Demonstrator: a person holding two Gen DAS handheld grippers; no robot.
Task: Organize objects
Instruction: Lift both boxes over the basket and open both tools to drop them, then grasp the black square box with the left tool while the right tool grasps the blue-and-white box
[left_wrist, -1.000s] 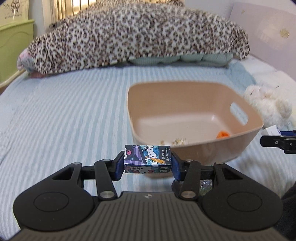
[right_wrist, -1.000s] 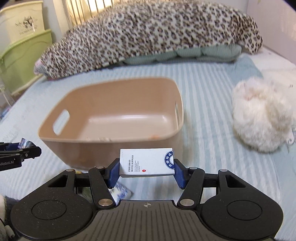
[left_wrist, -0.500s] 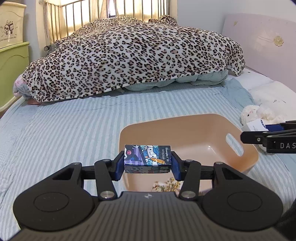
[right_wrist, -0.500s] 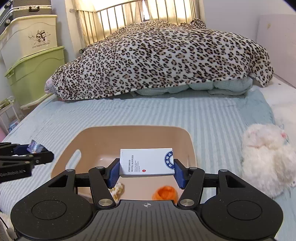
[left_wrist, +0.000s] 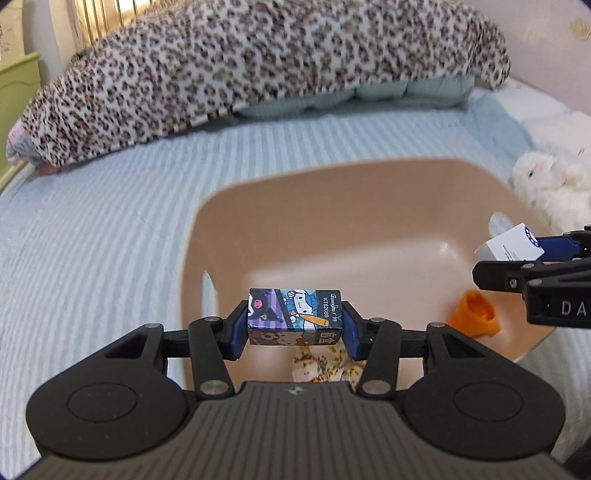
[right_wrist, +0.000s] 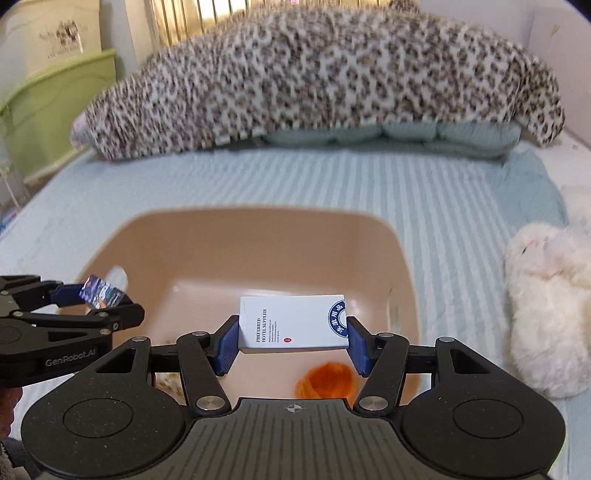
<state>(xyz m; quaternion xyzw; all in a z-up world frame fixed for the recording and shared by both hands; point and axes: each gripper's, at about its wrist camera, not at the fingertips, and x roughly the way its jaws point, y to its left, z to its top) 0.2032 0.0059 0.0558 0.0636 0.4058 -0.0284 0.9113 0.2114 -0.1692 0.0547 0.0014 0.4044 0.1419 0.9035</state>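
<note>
Cartoon-printed small cardboard box (left_wrist: 294, 312) sits clamped by its short ends in the left claw (left_wrist: 294, 325), above the near part of the beige plastic basin (left_wrist: 332, 192). White rectangular hotel-supplies box (right_wrist: 293, 322) is pinched the same way in the right claw (right_wrist: 293, 338), also over the basin. Both look light, stiff, crushable. An orange cup (right_wrist: 325, 380) and crumpled wrapper (left_wrist: 321, 365) lie inside; a white plush toy (right_wrist: 546, 314) rests on the striped bed (right_wrist: 258, 181) beside the basin's right rim.

My bed (right_wrist: 258, 184), striped blue sheet: tan bin (right_wrist: 258, 229) near centre; white plush (right_wrist: 546, 314) right; leopard blanket (right_wrist: 314, 74) far.
</note>
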